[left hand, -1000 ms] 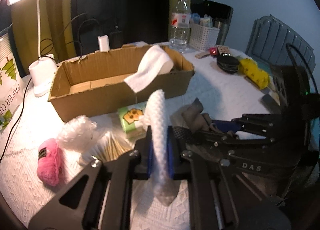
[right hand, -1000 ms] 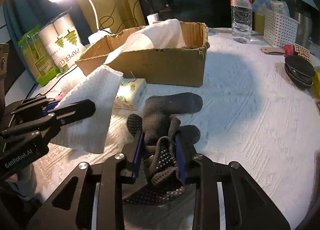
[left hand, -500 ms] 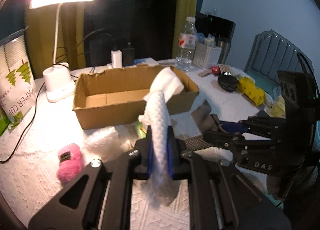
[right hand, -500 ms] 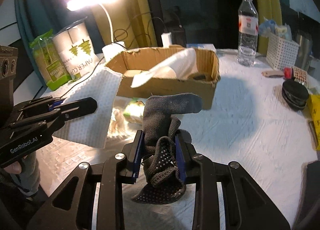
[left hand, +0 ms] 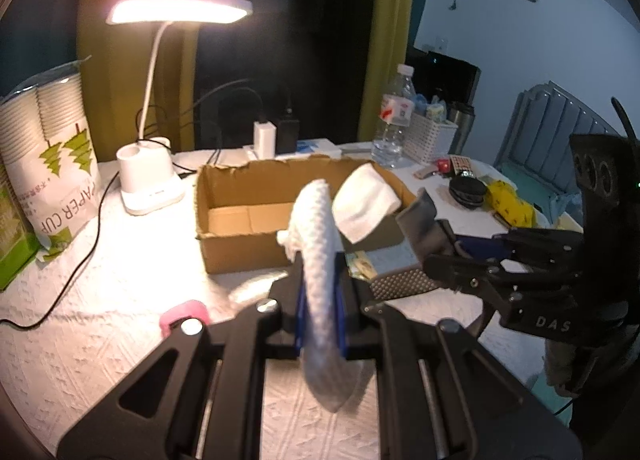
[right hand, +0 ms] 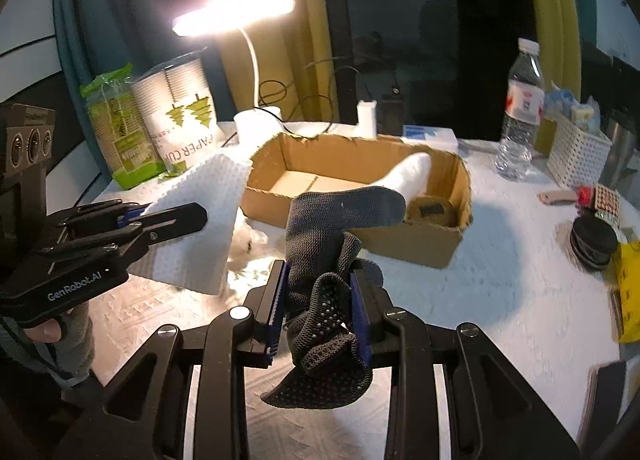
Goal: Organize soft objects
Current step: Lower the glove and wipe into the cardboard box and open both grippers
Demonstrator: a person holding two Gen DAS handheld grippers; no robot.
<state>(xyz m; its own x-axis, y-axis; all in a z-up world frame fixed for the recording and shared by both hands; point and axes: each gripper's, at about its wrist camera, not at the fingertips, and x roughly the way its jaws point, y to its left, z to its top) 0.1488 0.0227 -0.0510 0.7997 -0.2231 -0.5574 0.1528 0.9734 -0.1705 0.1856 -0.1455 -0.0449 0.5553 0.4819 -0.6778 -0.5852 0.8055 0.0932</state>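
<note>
White textured cloth (left hand: 100, 284) covers the table, with a cardboard box (left hand: 240, 238) at its middle as landmark. Left of the box stand a paper-cup sleeve (left hand: 52, 156) and a lit lamp (left hand: 150, 184). In front of the box, raised off the cloth, the left gripper (left hand: 320, 300) pinches a white towel (left hand: 320, 260). Beside it, the right gripper (right hand: 320, 308) clamps a grey sock (right hand: 324, 232). A folded white cloth (left hand: 362, 200) lies over the box's right end. Right of the box stands a bottle (right hand: 520, 112).

Dim room, desk lamp (left hand: 180, 10) glaring, warm pool on tablecloth (left hand: 100, 280), soft blur, fisheye-bent dark edges
</note>
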